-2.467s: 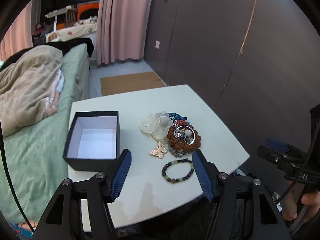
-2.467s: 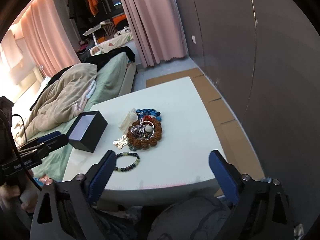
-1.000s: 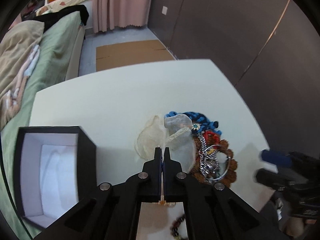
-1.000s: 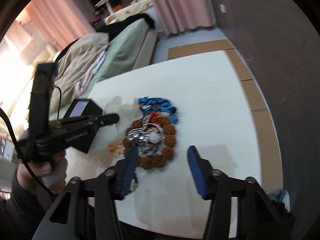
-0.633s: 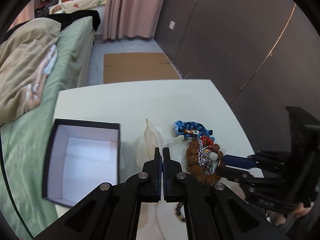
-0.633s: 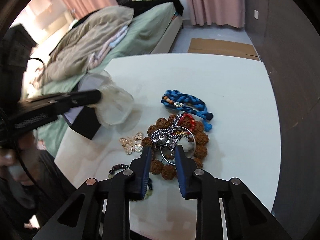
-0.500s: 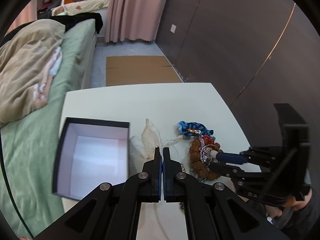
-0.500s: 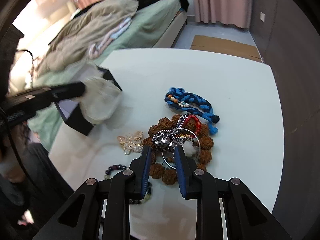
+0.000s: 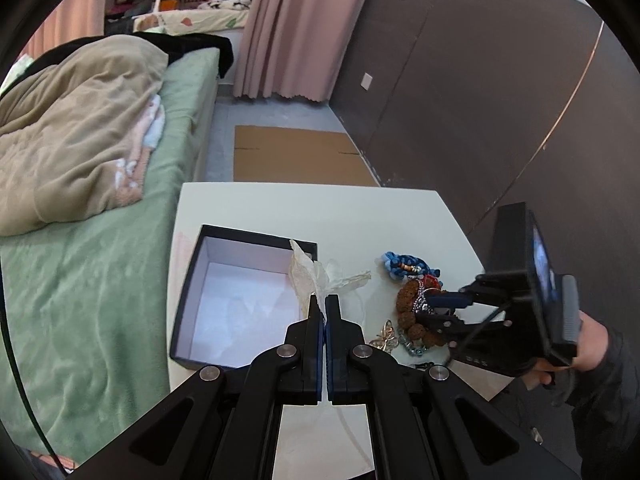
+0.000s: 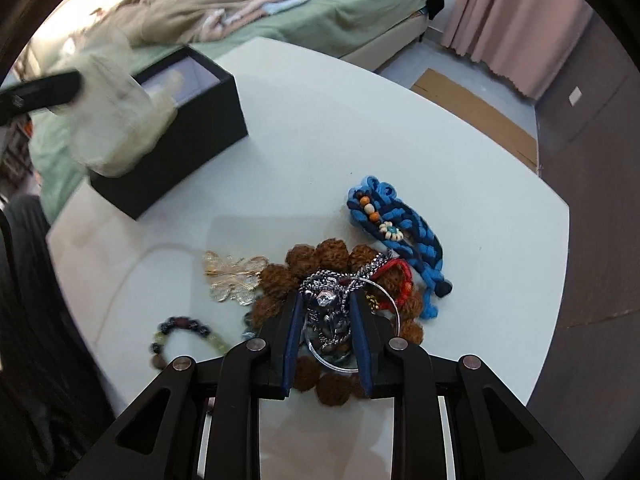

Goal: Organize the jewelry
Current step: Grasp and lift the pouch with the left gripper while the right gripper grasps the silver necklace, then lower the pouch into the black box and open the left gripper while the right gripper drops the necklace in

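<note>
1. Silver chain pendant [image 10: 330,312] sits atop the brown bead bracelet [image 10: 316,258], mid-pile on the white table [image 10: 400,140].
2. My right gripper [image 10: 325,312] has just been closing; jaws narrow, pads flanking the pendant, seemingly pinching it. Lift straight, slowly, or the tangle follows.
3. My left gripper [image 9: 323,306], pinched fully together, dangles the sheer organza pouch [image 9: 316,274] over the black box [image 9: 256,240]; lower before releasing.

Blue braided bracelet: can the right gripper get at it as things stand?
Probably not right away. The right gripper has its fingers closed on the silver chain. The blue braided bracelet lies uncovered just beyond, its near end against the brown bead bracelet.
</note>
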`<state>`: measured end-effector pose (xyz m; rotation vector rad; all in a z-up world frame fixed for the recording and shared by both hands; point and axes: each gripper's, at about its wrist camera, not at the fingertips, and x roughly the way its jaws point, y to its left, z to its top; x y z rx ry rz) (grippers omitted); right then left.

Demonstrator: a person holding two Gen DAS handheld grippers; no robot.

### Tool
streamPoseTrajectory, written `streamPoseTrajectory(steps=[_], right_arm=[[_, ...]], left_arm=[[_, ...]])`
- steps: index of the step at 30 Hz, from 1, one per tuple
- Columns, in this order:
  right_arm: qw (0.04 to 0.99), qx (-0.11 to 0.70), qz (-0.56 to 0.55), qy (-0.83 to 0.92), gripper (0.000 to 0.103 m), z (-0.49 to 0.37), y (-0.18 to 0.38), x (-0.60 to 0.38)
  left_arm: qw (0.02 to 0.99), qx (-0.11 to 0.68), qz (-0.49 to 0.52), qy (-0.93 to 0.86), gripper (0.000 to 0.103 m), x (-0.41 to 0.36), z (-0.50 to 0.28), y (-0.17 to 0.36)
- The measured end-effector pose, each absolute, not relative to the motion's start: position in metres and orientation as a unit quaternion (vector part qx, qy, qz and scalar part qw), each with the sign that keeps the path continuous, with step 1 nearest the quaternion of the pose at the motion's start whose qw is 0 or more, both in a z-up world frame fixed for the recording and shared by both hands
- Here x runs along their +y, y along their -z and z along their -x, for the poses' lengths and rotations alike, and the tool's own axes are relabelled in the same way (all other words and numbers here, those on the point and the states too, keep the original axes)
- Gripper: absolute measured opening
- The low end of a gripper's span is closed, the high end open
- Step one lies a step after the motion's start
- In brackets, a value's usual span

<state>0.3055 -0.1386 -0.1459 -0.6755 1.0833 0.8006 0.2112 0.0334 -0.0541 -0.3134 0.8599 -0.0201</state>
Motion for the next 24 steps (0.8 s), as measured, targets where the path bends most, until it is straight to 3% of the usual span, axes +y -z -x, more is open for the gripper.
streamPoseTrajectory(steps=[5, 15, 24], right_arm=[[0.731, 0.517, 0.257, -0.362, 0.016, -0.318, 0.139, -0.148], [0.763, 0.506, 0.155, -0.371, 0.016, -0.314, 0.084, -0.167], [0.79, 0.464, 0.131, -0.378, 0.016, -0.312, 0.014, -0.165]], left_arm=[[0.901, 0.406, 0.154, 0.002, 0.0, 0.043, -0.2, 0.048], [0.906, 0.388, 0.167, -0.002, 0.0, 0.058, -0.189, 0.037], [0.914, 0.364, 0.178, 0.003, 0.0, 0.067, -0.178, 0.021]])
